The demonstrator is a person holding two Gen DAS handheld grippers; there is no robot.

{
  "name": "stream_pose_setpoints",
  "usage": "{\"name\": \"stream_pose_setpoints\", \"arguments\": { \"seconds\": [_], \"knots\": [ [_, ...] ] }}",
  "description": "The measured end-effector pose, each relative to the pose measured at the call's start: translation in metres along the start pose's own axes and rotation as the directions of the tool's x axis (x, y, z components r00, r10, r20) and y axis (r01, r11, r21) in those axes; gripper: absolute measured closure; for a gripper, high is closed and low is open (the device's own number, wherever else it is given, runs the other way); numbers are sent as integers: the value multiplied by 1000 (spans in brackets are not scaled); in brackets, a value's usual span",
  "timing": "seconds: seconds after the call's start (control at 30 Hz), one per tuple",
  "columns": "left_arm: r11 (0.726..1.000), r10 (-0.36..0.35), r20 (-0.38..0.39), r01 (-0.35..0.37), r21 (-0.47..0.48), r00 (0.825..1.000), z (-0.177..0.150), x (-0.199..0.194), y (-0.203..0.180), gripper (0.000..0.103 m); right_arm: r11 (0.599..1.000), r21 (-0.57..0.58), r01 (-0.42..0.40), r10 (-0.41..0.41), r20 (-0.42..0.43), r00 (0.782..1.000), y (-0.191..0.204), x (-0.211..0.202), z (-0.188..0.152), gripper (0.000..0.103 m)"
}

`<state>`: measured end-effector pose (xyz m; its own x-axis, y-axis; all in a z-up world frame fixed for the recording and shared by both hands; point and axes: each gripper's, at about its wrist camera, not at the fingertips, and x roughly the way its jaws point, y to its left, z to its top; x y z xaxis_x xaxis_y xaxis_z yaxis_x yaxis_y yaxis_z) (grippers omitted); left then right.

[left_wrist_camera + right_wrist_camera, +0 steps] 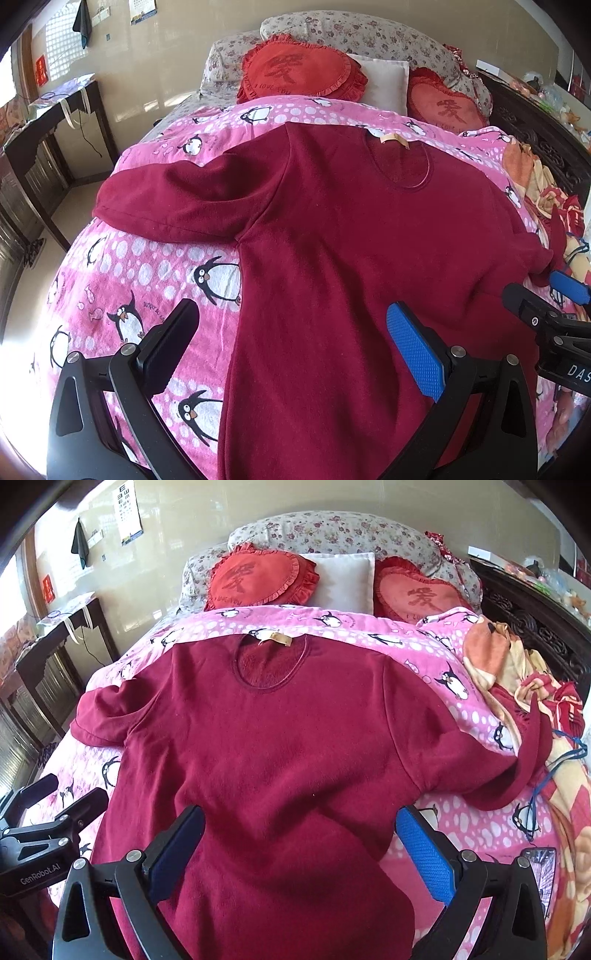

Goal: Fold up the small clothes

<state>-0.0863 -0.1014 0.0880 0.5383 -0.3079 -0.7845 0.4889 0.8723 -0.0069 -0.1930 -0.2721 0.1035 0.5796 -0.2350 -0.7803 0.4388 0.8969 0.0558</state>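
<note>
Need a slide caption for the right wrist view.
Open right claw above a red top spread flat on a penguin blanket.

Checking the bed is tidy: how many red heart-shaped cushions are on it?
2: left heart cushion left of the white pillow, right heart cushion to its right, both against the floral pillows.

one dark red fleece top [280, 746], long-sleeved, round-necked; lies spread flat and unfolded, front side up, neck toward the far end, hem toward the camera; a tan label [279, 638] shows inside the back of the neck opening; the inner fleece of the back panel is visible through the neckline; the left sleeve [177, 199] extends straight out sideways, lying flat, cuff at the far left; the right sleeve [491, 775] extends out to the right, its cuff end turned upward and curled; body panel smooth, with shallow creases near the lower half.
</note>
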Motion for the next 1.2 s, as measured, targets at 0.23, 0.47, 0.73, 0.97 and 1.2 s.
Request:
{"name": "stream_pose_setpoints", "arguments": {
  "seconds": [0.23,0.47,0.73,0.97,1.2],
  "knots": [
    [1000,13,-14,-13,-17,1000,2,11,5,1,1000,1,-10,10,-15,1000,3,11,4,0],
    [999,22,-19,-22,-37,1000,5,20,11,1,1000,-1,-9,9,-24,1000,6,18,8,0],
    [998,29,-32,-30,-54,999,7,30,19,1,1000,-17,-10,10,-36,999,12,28,15,0],
    [997,35,-37,-37,-61,999,12,37,24,1,1000,-20,-17,16,-38,999,18,35,19,0],
    [996,40,-45,-44,-75,998,15,42,31,1,999,-32,-25,24,-54,998,30,47,23,0]
  ]
}}
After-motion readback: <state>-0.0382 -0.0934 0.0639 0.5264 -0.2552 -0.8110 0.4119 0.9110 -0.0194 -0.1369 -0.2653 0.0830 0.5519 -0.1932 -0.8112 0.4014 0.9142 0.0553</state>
